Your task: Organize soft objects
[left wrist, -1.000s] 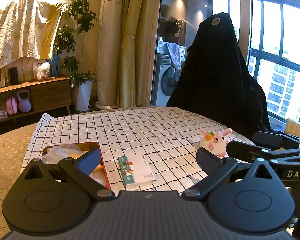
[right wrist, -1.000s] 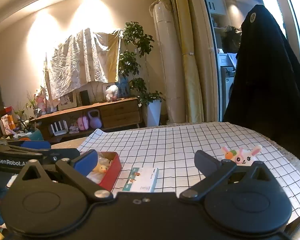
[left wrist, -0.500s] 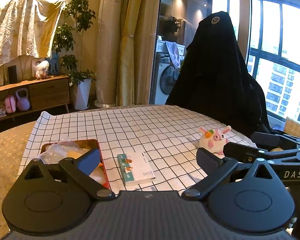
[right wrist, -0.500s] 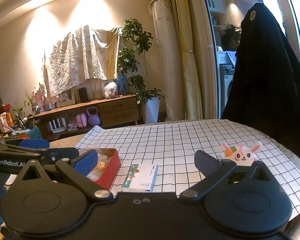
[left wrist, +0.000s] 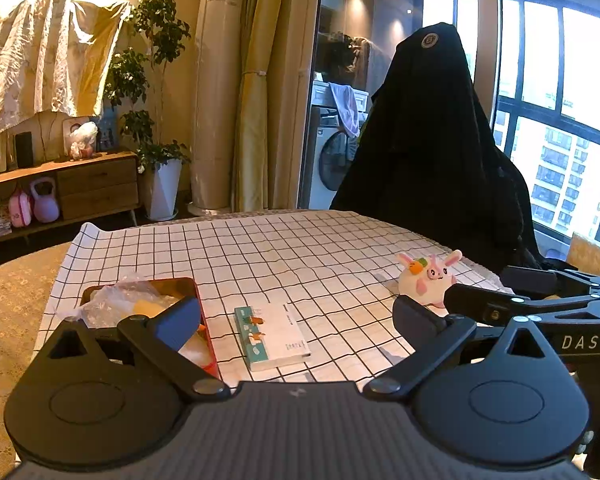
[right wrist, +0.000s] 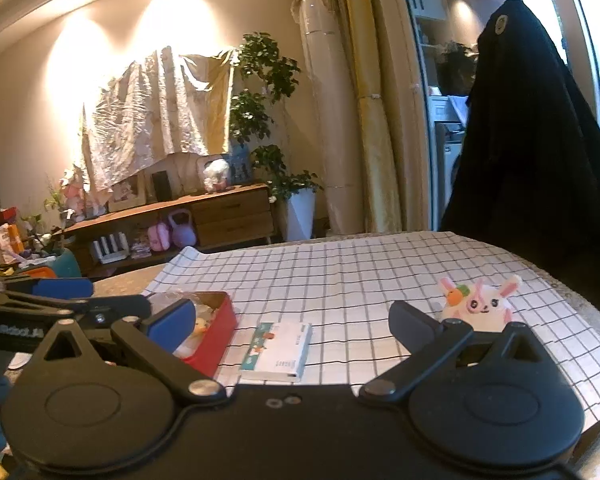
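While both grippers gape | plush bunny [right wrist: 478, 304] nearest right gripper [right wrist: 296, 322]

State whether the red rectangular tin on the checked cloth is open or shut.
Open: the red rectangular tin has no lid on, and crinkled clear plastic and something yellow show inside.

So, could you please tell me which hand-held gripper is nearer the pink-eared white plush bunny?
Right hand-held gripper: the white plush bunny sits by its right finger. Left hand-held gripper is farther left.
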